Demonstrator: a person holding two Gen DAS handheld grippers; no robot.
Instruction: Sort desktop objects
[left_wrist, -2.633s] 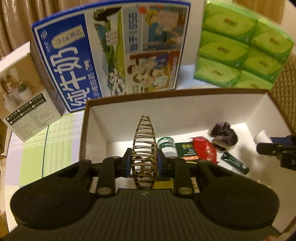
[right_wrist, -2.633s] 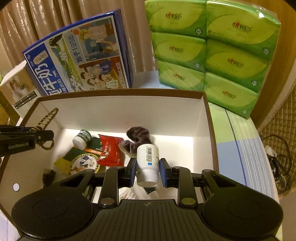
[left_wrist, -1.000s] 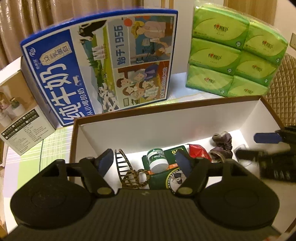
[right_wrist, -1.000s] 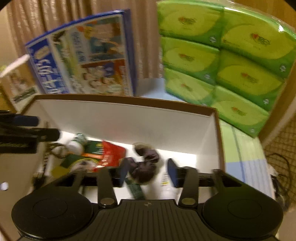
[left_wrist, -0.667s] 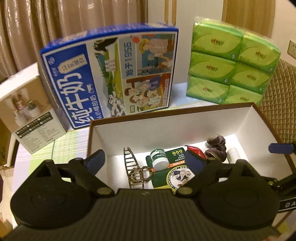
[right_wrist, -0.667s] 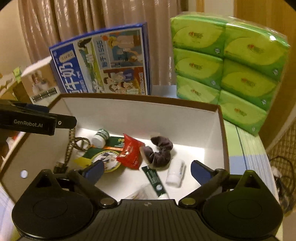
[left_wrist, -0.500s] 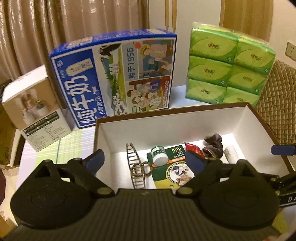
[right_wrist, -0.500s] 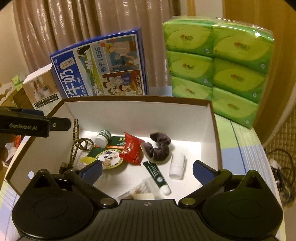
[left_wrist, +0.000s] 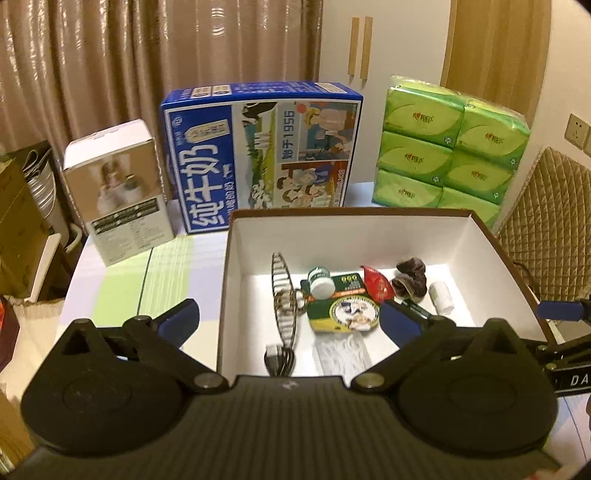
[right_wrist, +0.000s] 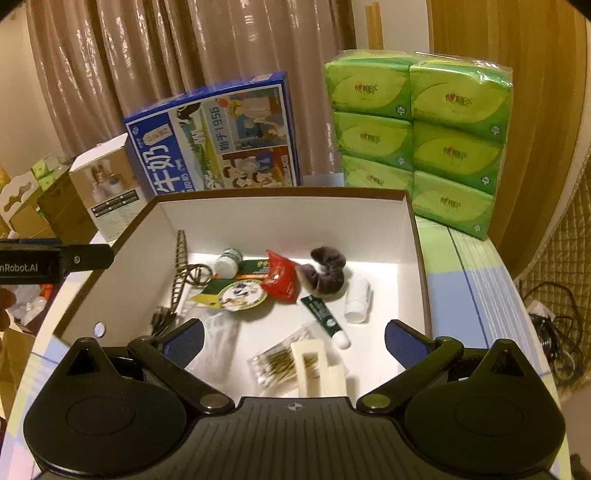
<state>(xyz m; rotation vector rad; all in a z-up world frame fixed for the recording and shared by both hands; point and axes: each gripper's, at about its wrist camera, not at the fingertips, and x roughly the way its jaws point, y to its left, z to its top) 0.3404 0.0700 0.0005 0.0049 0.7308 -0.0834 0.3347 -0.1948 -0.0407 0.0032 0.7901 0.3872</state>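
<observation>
A white-lined brown box (left_wrist: 417, 236) (right_wrist: 280, 218) holds the sorted items. In it lie a leopard hair claw (left_wrist: 283, 295) (right_wrist: 180, 264), a small white bottle (left_wrist: 441, 297) (right_wrist: 357, 297), a green-capped jar (left_wrist: 320, 283), a red packet (right_wrist: 281, 277), a purple scrunchie (right_wrist: 327, 275), a green tube (right_wrist: 323, 320), a cream clip (right_wrist: 314, 365) and cotton swabs (right_wrist: 275, 365). My left gripper (left_wrist: 290, 321) is open and empty, held back above the box's near left. My right gripper (right_wrist: 293, 338) is open and empty above the box's near edge.
A blue milk carton (left_wrist: 258, 155) stands behind the box, a white carton (left_wrist: 118, 192) at its left, stacked green tissue packs (left_wrist: 450, 147) at its right. A quilted chair (left_wrist: 554, 229) is at the right. The cloth-covered table (left_wrist: 147, 280) shows at the box's left.
Both grippers opened and let go: the hair claw and the white bottle now lie in the box. Both grippers have pulled up and back from the box.
</observation>
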